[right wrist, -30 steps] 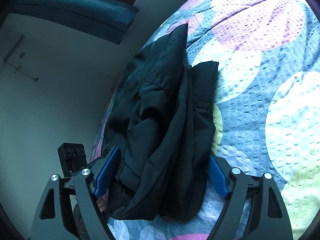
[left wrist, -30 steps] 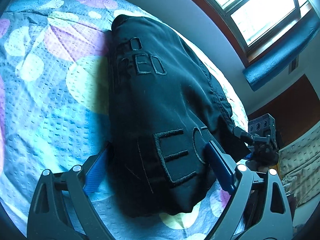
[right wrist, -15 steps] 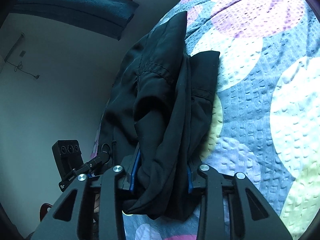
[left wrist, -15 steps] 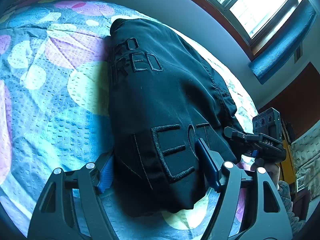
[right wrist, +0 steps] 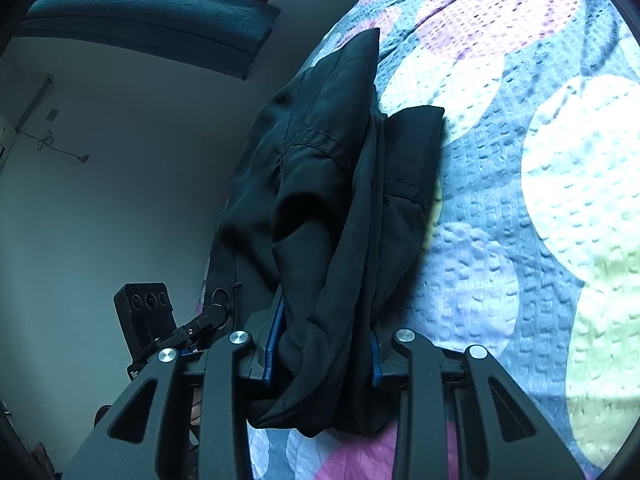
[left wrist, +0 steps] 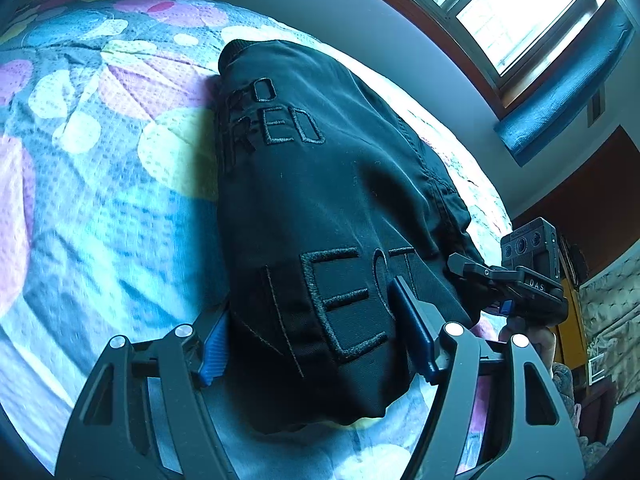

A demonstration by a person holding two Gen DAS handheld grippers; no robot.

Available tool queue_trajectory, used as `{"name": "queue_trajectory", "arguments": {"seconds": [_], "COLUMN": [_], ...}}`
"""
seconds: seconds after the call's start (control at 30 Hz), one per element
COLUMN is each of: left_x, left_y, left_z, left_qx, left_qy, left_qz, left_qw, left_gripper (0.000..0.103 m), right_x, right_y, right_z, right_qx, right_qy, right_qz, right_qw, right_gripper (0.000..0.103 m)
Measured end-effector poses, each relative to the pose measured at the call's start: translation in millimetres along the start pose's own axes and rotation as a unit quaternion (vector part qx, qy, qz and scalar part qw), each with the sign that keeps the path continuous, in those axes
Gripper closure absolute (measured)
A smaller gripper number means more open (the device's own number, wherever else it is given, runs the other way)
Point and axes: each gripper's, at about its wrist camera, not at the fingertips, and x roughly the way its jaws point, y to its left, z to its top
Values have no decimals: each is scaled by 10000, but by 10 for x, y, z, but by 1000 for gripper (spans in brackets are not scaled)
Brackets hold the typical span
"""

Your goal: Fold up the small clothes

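The black garment (left wrist: 328,216), stitched with large letters, lies bunched lengthwise on the quilt (left wrist: 92,184), running away from both cameras toward the wall. Its near end sits between the fingers of the left gripper (left wrist: 316,344), whose jaws stand partly closed, the blue pads (left wrist: 412,332) pressing into the cloth on either side. At the garment's other side the right gripper (right wrist: 322,350) has its jaws drawn close together, pinching a thick fold of fabric (right wrist: 344,240) that spills over and under them. The quilt, patterned with pale and purple circles, spreads out around the garment. A window (left wrist: 516,12) shows beyond.
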Motion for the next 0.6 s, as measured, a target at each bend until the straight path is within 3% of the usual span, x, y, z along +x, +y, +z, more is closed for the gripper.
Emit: {"name": "queue_trajectory", "arguments": {"seconds": [0.43,0.6], "left_x": [24,15], "left_y": [59,64], "left_z": [-122,-166], "left_qx": [150,104], "left_qy": [-192,-317], "left_qz": [-82,7], "left_qw": [9997,9994], "left_gripper": [29,18], "right_x": [-9,-46], "right_y": [-182,-188], "right_z": [-24,-58], "right_qx": [-4,-53], "right_qy": [-7,-55], "right_qz": [331,356], "right_qw": [9995,9993], "right_gripper": [72,72]}}
